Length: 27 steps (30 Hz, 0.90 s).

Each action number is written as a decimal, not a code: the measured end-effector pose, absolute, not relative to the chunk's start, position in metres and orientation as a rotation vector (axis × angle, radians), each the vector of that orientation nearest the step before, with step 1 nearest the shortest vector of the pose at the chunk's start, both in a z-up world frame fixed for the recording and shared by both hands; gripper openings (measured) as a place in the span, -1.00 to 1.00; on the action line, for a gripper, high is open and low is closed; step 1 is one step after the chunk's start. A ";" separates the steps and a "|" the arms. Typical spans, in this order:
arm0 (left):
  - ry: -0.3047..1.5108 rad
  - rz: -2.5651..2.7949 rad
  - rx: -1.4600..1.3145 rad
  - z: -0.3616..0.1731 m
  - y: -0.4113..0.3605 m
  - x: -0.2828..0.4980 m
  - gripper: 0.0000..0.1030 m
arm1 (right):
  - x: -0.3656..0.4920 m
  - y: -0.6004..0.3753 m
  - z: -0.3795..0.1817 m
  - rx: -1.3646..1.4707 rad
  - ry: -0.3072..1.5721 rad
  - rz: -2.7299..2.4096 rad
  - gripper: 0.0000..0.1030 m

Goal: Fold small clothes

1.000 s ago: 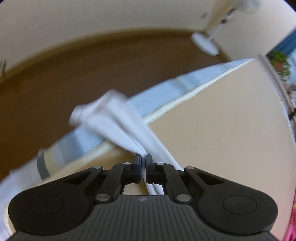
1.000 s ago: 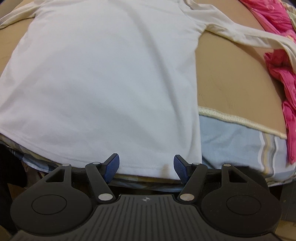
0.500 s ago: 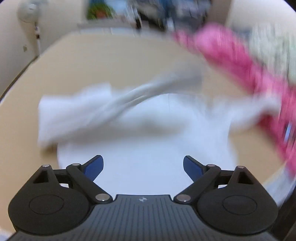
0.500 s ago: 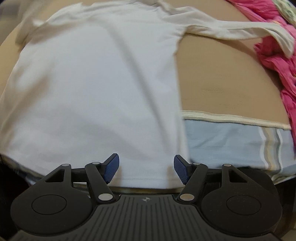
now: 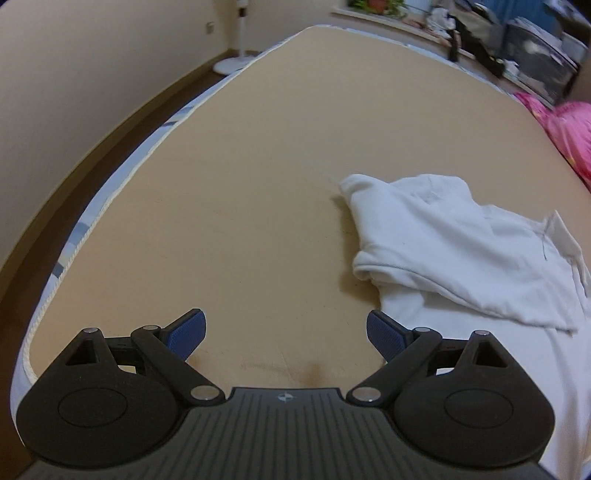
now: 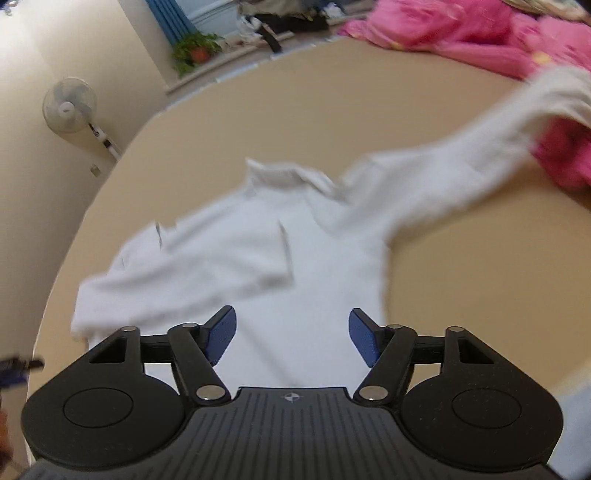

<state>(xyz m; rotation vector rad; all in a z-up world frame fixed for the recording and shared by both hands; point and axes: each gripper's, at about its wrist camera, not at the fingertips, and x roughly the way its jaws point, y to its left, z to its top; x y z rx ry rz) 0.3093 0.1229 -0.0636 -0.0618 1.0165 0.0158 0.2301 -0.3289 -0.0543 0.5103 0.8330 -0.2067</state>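
on the tan mattress (image 5: 258, 184), the white long-sleeved cotton shirt (image 6: 303, 266) lies ahead of your right gripper (image 6: 291, 334) and rightward of your left gripper (image 5: 284, 332). both are spread wide, grasping nothing. pink crumpled fabric (image 6: 461, 33) sits far right.

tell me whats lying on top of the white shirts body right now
One sleeve is folded across the white shirt; the other sleeve stretches out over the tan mattress toward the pink fabric. What lies beneath the folded sleeve is covered.
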 end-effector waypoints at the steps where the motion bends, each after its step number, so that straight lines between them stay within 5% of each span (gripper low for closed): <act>1: 1.027 0.016 -0.060 -0.066 0.122 0.311 0.87 | 0.252 -0.329 -0.061 0.509 0.844 -0.209 0.39; 8: 1.027 0.002 0.119 -0.105 0.084 0.315 0.87 | 0.375 -0.314 -0.140 0.517 1.033 -0.304 0.39; 9: 1.014 -0.013 0.120 -0.107 0.080 0.319 0.87 | 0.383 -0.310 -0.145 0.507 1.051 -0.310 -0.12; 10: 1.003 -0.037 0.114 -0.108 0.076 0.325 0.87 | 0.388 -0.303 -0.143 0.464 1.042 -0.323 -0.89; 15: 0.995 -0.079 0.100 -0.126 0.054 0.357 0.85 | 0.406 -0.260 -0.061 0.348 0.886 -0.118 -0.89; 22: 1.002 -0.142 0.126 -0.135 0.037 0.369 0.85 | 0.397 -0.220 0.128 0.358 0.505 0.110 -0.89; 27: 1.018 0.103 0.044 -0.132 0.066 0.370 0.87 | 0.365 -0.271 0.142 0.398 0.436 -0.003 -0.89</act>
